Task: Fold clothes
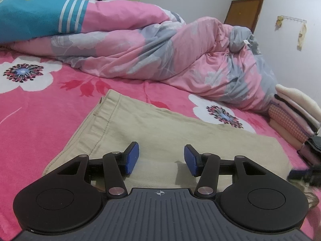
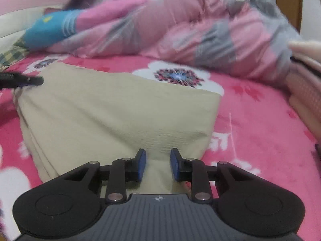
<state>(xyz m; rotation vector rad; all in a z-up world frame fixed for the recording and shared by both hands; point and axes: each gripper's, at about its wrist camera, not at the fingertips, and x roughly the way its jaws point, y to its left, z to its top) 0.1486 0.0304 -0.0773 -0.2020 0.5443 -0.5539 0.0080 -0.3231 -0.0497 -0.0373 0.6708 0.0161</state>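
Observation:
A beige garment [image 1: 160, 132] lies folded flat on the pink flowered bedsheet [image 1: 40, 120]. My left gripper [image 1: 161, 158] hovers over the garment's near part. It is open, and nothing sits between its blue pads. In the left wrist view my right gripper [image 1: 301, 173] is a blur at the garment's right edge. In the right wrist view, which is blurred, the garment [image 2: 120, 108] fills the middle. My right gripper [image 2: 158, 165] is at its near edge with a narrow gap between the jaws. Cloth shows in the gap, but the pads do not press on it. My left gripper [image 2: 26, 80] reaches in at the garment's far left corner.
A crumpled pink-and-grey quilt [image 1: 160, 48] runs along the far side of the bed, with a teal pillow [image 1: 34, 16] at its left end. A stack of folded clothes [image 1: 297, 112] sits at the right edge. A white wall and a brown door [image 1: 244, 12] stand behind.

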